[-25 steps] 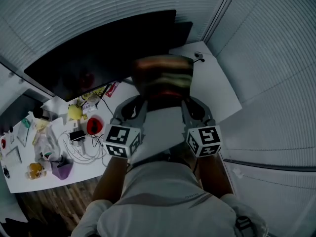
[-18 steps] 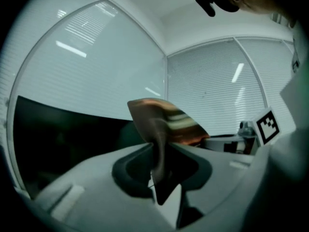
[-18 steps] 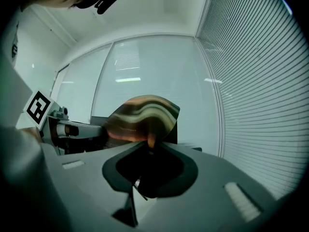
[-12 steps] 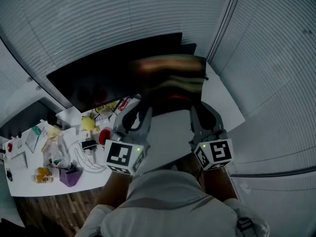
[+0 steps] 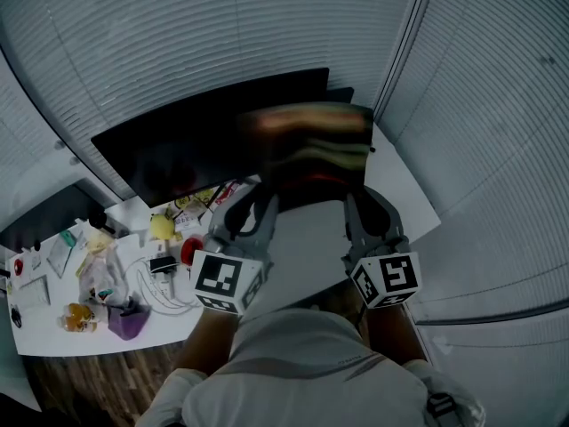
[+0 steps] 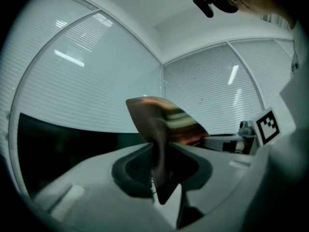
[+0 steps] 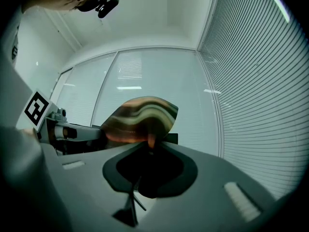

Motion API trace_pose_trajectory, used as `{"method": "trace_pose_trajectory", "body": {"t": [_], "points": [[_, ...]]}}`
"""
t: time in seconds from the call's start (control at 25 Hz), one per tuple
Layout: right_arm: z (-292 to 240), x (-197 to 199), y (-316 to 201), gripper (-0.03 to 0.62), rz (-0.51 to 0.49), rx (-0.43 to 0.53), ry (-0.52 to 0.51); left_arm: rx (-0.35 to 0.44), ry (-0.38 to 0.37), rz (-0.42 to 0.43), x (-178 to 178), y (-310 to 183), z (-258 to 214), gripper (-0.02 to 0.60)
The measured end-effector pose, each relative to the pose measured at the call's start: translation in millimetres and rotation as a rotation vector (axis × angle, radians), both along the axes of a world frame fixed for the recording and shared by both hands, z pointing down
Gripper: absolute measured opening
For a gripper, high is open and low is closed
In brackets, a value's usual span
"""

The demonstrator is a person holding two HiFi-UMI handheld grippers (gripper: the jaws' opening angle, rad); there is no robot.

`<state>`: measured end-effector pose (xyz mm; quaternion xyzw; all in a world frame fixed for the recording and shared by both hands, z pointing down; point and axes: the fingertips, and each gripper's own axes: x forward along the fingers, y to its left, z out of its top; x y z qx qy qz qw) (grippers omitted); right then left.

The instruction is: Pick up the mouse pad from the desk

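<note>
The mouse pad (image 5: 311, 145), dark with wavy orange, cream and brown bands, hangs in the air above the white desk (image 5: 400, 181), in front of the black monitor (image 5: 178, 145). My left gripper (image 5: 267, 196) is shut on its left edge and my right gripper (image 5: 348, 194) is shut on its right edge. In the left gripper view the mouse pad (image 6: 164, 124) stands on edge, pinched between the left gripper's (image 6: 159, 151) jaws. In the right gripper view the mouse pad (image 7: 140, 117) rises from the right gripper's (image 7: 150, 146) pinched jaws.
Left of me the desk holds clutter: a yellow toy (image 5: 160, 227), a red object (image 5: 189, 249), white cables (image 5: 147, 278), a purple cup (image 5: 126, 320) and packets (image 5: 98, 265). Window blinds (image 5: 222, 34) close off the back and right. Wooden floor (image 5: 107, 372) shows below the desk.
Both grippers have risen with the mouse pad, lifting it from near the desk to in front of the monitor. Over the last half second they have hardly moved.
</note>
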<state>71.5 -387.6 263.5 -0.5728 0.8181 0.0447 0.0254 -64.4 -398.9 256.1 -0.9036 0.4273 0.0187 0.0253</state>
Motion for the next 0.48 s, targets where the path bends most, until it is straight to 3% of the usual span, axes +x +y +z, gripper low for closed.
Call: {"method": "trace_pose_trajectory", "body": {"t": [0.48], "points": [[1,9,13,0.051,0.004,-0.012,-0.009,0.004,0.0,0.009,10,12,-3,0.091]]}}
